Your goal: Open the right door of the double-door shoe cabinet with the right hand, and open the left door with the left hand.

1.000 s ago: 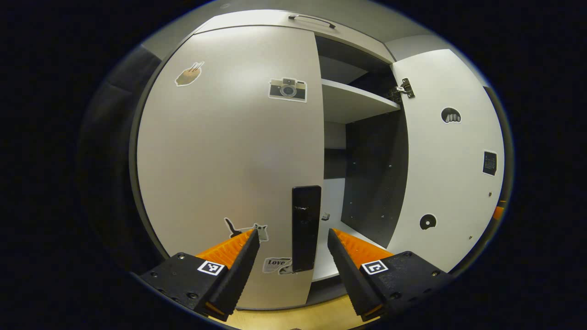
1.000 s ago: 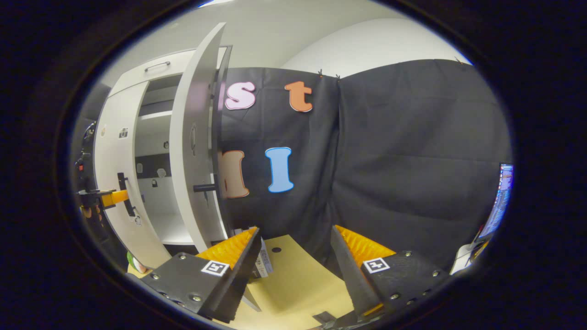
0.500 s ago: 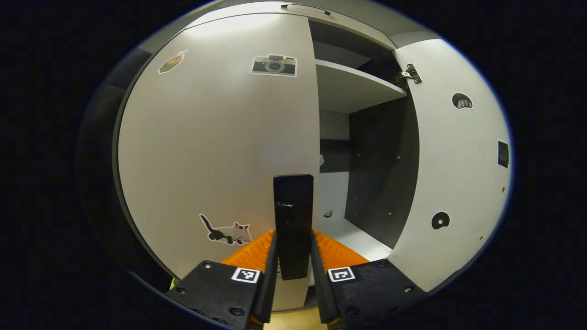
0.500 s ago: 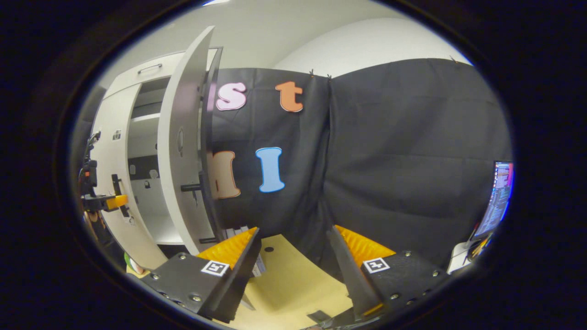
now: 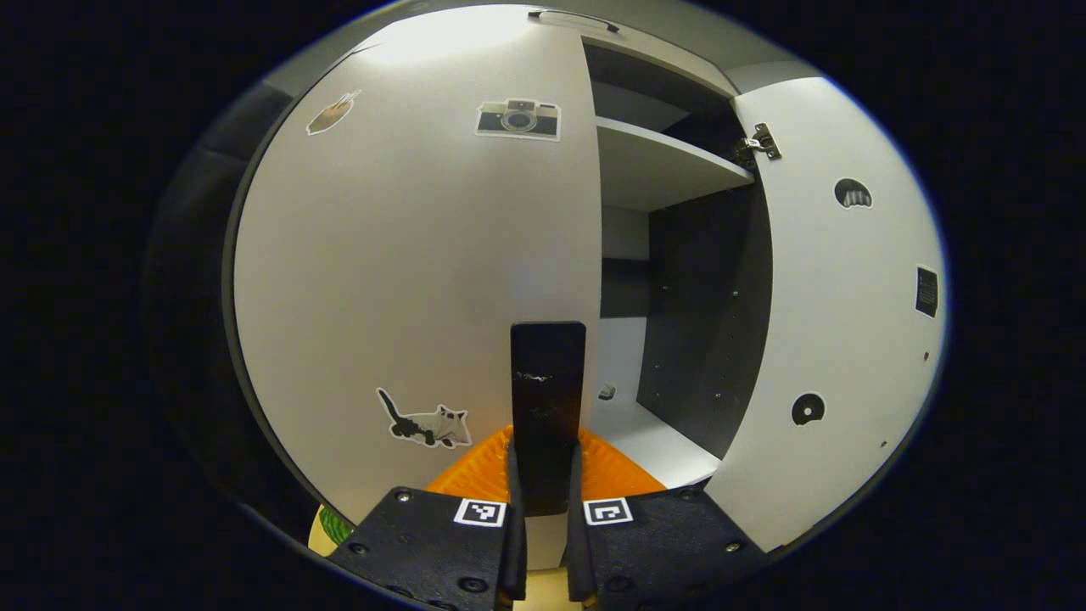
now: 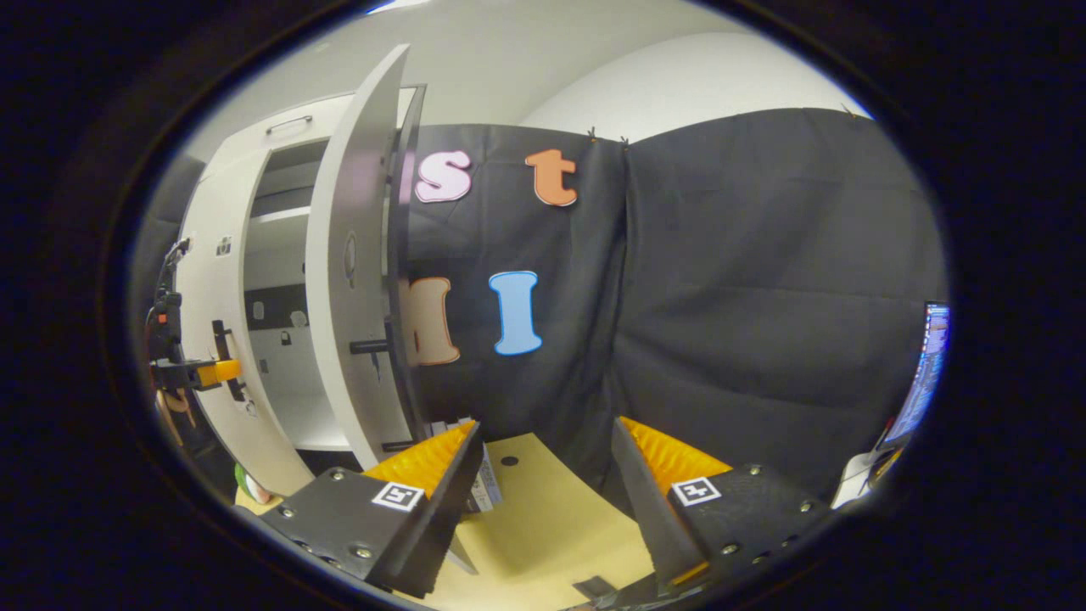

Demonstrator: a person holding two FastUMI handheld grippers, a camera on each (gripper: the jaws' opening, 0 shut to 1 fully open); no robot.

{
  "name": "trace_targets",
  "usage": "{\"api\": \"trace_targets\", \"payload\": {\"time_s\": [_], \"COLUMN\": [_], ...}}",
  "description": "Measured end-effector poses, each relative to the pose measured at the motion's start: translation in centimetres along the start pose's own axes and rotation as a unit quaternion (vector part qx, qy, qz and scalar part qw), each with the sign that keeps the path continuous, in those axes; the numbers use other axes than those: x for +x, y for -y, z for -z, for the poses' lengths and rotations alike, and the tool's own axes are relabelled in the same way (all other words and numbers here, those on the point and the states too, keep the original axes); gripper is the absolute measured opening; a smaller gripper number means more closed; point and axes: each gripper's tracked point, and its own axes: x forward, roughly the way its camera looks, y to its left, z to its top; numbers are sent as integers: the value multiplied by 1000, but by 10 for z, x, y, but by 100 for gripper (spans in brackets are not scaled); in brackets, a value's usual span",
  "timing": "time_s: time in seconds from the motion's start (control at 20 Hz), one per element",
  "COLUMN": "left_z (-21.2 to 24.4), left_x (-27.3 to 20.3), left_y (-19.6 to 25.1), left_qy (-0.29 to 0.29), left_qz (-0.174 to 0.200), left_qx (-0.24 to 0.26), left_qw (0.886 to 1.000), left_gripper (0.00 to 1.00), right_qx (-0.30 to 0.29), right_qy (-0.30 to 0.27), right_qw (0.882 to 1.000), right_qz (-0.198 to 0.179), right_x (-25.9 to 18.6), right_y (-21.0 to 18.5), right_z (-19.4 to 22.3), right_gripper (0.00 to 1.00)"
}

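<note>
Left door [image 5: 407, 255] is closed, its handle [image 5: 547, 399] at the inner edge, left gripper [image 5: 543, 475] clamped on it. Right door [image 5: 840, 297] is swung open; right gripper [image 6: 543, 475] is wide, empty. Next: pull the left door outward along its hinge arc.

Light wood tabletop [image 6: 543, 526], shoe cabinet [image 6: 254, 255] standing on it at left, inner shelf [image 5: 662, 165] w/ nothing on it

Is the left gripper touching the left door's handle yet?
Touching. In the left gripper view the left gripper has both fingers closed against the sides of the handle, with no gap on either side.
</note>
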Motion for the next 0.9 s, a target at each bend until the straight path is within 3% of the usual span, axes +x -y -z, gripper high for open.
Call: {"api": "trace_targets", "payload": {"time_s": [0.2, 0.55, 0.6, 0.7, 0.8, 0.85, 0.9], "left_z": [0, 5, 6, 8, 9, 9, 10], "left_x": [-24, -71, -78, -94, -108, -114, -120], "left_y": [0, -10, -12, -17, -23, -26, -29], "left_qy": [3, 0, -1, -1, -2, -1, -1], "left_qz": [-3, -9, -11, -15, -22, -27, -31], "left_qx": [2, -7, -8, -10, -13, -14, -14], "left_qw": [1000, 1000, 1000, 1000, 1000, 1000, 999], "left_gripper": [17, 17, 17, 17, 17, 17, 17], "right_qx": [9, 21, 19, 24, 31, 33, 35], "right_qy": [3, 0, -1, -2, 2, 4, 6], "right_qw": [1000, 999, 998, 998, 997, 996, 996], "right_qz": [-15, -47, -52, -65, -76, -80, -83], "right_x": [-3, -4, -4, -5, -4, -3, -1], "right_y": [-7, -20, -23, -31, -37, -40, -43], "right_z": [-3, -4, -2, -3, -6, -8, -9], "right_gripper": [90, 87, 91, 87, 94, 94, 87]}}
